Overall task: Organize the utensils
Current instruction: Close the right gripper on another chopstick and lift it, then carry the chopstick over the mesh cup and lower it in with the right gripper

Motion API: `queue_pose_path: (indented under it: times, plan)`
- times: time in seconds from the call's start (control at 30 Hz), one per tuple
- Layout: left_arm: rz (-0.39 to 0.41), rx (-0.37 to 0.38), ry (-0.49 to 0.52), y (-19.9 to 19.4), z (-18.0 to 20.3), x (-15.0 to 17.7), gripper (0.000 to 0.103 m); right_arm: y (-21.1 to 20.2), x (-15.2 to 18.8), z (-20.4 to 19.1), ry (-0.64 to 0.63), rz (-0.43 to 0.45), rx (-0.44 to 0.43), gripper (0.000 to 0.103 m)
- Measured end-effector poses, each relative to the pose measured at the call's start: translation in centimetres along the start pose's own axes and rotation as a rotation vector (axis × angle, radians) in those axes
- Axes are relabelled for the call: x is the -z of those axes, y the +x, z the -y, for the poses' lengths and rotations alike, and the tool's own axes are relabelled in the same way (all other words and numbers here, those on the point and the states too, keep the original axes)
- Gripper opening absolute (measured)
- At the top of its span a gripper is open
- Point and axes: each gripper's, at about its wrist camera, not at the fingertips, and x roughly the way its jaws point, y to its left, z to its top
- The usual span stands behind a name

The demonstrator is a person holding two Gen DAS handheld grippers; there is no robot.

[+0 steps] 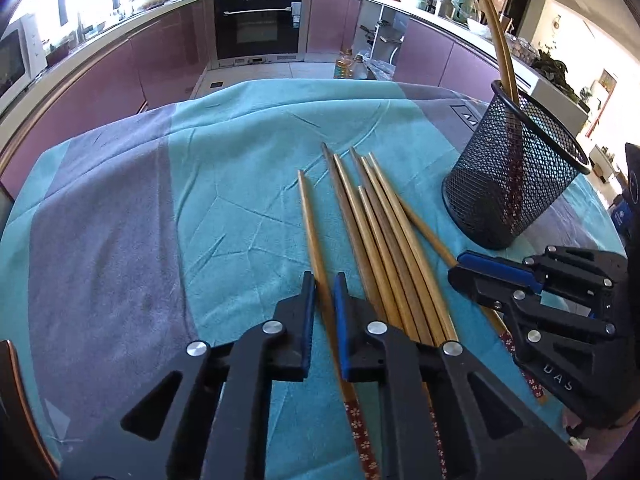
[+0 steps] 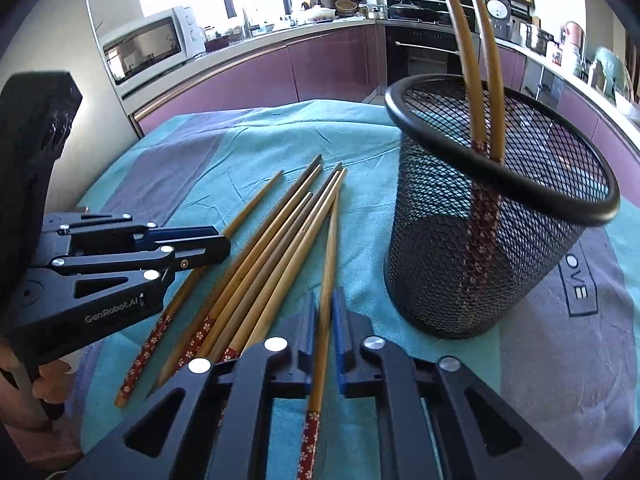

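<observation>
1. One table carries everything, covered by a single teal cloth (image 1: 224, 184) with broad grey-purple stripes and a printed grey patch near the far right.
2. Behind it runs a purple-fronted kitchen: one built-in black oven (image 1: 258, 24) in the middle, and one white microwave (image 2: 148, 46) on the counter towards the window.
3. One black wire-mesh cup (image 2: 480, 248) stands upright on the cloth, at the right side of the table. Two chopsticks (image 2: 476, 80) lean inside it, patterned red ends down, bare tips rising past its rim.
4. Two handheld grippers work side by side over the cloth. The left gripper (image 1: 325, 280) has its blue-padded jaws nearly together, pinching one chopstick (image 1: 314, 236) that lies a little apart from the pile, to the left of it.
5. The right gripper (image 2: 325, 300) is likewise closed down tight on one chopstick (image 2: 329, 256), the rightmost of the group and the nearest to the cup; its tip points away across the cloth.
6. A few fingers (image 2: 44, 390) of the person show at the edge of the right wrist view, under the left gripper's handle.
7. Between the two gripped sticks lies a loose bundle of chopsticks (image 1: 384, 240), about six, lying close together and partly overlapping, so the exact count is unsure. They lie flat on the cloth just left of the cup, wooden tips away, red flowered ends nearest the grippers.
</observation>
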Motion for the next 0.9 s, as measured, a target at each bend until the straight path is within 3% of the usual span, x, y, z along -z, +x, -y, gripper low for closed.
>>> queue_pose_path:
  times: [0.27,0.6,0.9]
  plan:
    - [0.036,0.047,-0.042,-1.7,-0.8,0.2,0.008,-2.8,0.6,0.8,0.015,0.061,-0.038,0.006]
    - [0.116,0.162,-0.033,-6.7,-1.0,0.0,0.008,-6.6,0.9,1.9,0.052,0.134,-0.165,0.006]
    - [0.208,0.246,-0.008,-11.7,-0.4,-1.0,0.008,-11.0,0.6,2.6,0.054,0.252,-0.199,0.006]
